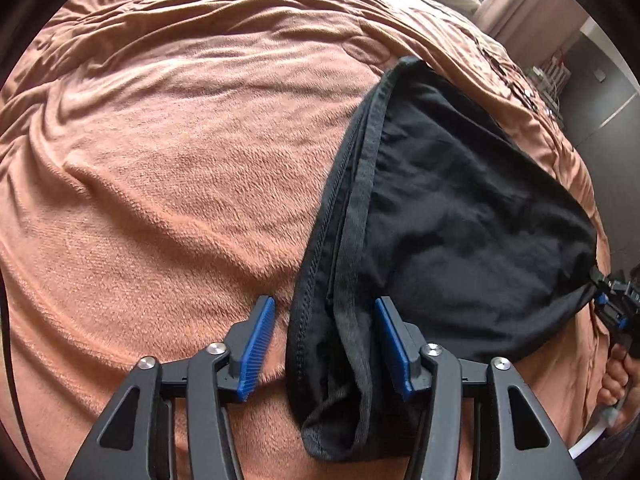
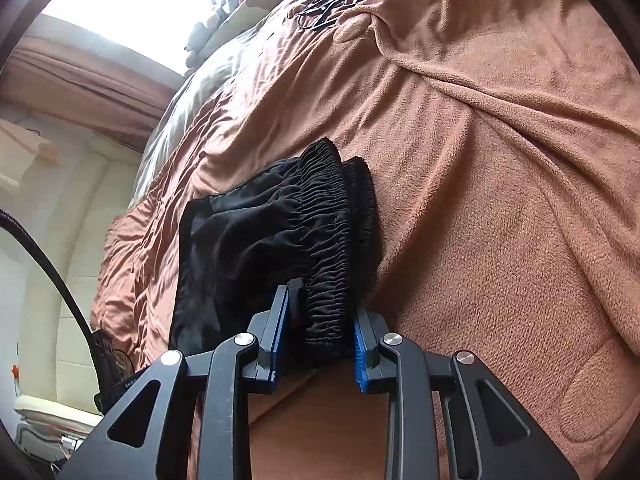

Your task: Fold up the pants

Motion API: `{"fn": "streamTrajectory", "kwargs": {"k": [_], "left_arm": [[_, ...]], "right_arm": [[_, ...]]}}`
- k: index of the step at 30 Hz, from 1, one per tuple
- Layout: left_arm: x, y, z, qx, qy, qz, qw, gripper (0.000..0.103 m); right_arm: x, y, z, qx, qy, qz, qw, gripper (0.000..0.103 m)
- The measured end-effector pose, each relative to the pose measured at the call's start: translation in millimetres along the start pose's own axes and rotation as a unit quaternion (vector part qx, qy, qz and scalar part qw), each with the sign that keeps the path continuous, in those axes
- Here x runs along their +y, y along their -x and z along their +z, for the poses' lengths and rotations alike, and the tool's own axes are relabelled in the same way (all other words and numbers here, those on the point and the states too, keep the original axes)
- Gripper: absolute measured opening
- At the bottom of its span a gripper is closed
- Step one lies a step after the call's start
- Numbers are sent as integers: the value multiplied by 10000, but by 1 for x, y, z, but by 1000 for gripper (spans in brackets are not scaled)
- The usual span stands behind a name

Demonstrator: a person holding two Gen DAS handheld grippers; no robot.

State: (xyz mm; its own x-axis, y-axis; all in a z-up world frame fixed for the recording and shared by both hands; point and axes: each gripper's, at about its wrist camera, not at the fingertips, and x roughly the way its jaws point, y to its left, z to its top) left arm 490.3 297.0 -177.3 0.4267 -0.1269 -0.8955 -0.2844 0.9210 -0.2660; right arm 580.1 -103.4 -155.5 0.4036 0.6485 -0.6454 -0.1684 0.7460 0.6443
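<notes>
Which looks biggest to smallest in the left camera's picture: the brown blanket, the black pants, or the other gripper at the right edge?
1. Brown blanket, filling most of the view.
2. Black pants.
3. Right gripper, smallest, though it sits farther from the camera.

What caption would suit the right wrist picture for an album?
Right gripper clamps the gathered waistband of black pants lying on a brown blanket.
</notes>
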Motion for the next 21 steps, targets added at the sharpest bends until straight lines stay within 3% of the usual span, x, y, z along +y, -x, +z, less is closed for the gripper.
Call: {"fn": "streamTrajectory", "kwargs": {"k": [8,14,21], "left_arm": [[3,7,-7,61,65,-281,9996,11],[-10,18,-2,-204,-90,-17,9997,6],[-10,41,-1,-336,-61,-92,9994,5]], "right_arm": [[-1,-3,2,12,8,36,10000,24],[-3,-1,1,-15,66,111,9999,24],[8,6,-1,-56,286,138,9995,23]]}}
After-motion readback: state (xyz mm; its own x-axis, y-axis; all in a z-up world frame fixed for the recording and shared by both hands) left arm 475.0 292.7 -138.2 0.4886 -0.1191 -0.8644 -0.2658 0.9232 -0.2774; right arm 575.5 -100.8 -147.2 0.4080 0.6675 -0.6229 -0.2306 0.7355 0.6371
